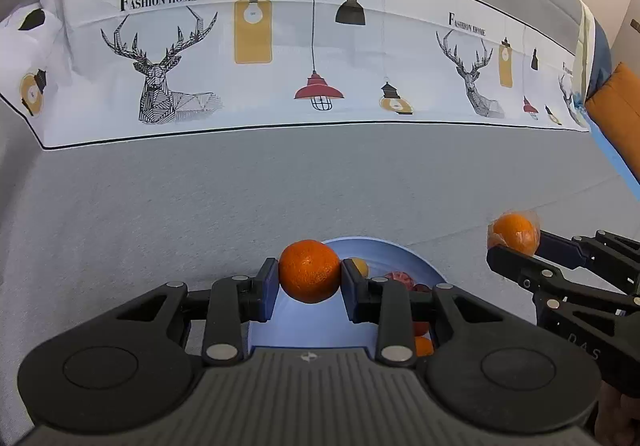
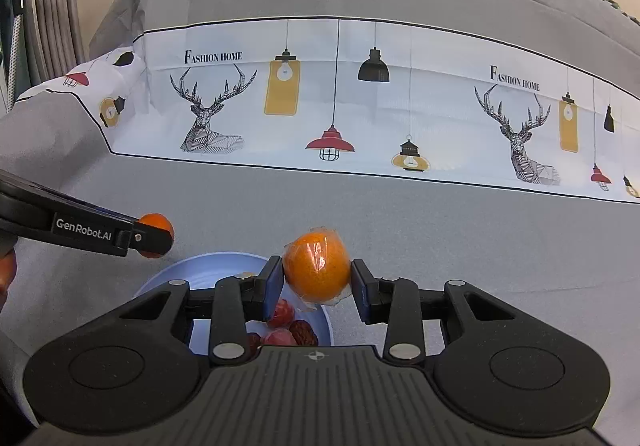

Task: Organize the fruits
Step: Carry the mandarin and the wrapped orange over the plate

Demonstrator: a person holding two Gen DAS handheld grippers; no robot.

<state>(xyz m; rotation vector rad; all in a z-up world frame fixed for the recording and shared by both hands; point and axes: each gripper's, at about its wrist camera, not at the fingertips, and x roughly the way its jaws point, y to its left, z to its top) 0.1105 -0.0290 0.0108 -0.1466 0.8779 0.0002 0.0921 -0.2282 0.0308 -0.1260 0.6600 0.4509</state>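
Left wrist view: left gripper (image 1: 310, 278) is part closed, pads pressing both sides of a bare orange (image 1: 309, 271), held above the near edge of a light blue bowl (image 1: 384, 251). Only this view shows a small yellow fruit (image 1: 359, 266) in the bowl, just behind the right pad.

Right wrist view: right gripper (image 2: 317, 278) is part closed w/ pads tight on a plastic-wrapped orange (image 2: 317, 266), over the bowl's right rim. This view shows the bowl's contents better: red dates (image 2: 303, 331) and pale red fruit pieces (image 2: 285, 312), partly hidden by the gripper body.

Both sit on a grey bedspread (image 2: 440, 230) w/ a white band printed w/ deer and lamps (image 2: 340, 106). An orange cushion (image 1: 618, 106) lies at far right in the left view.
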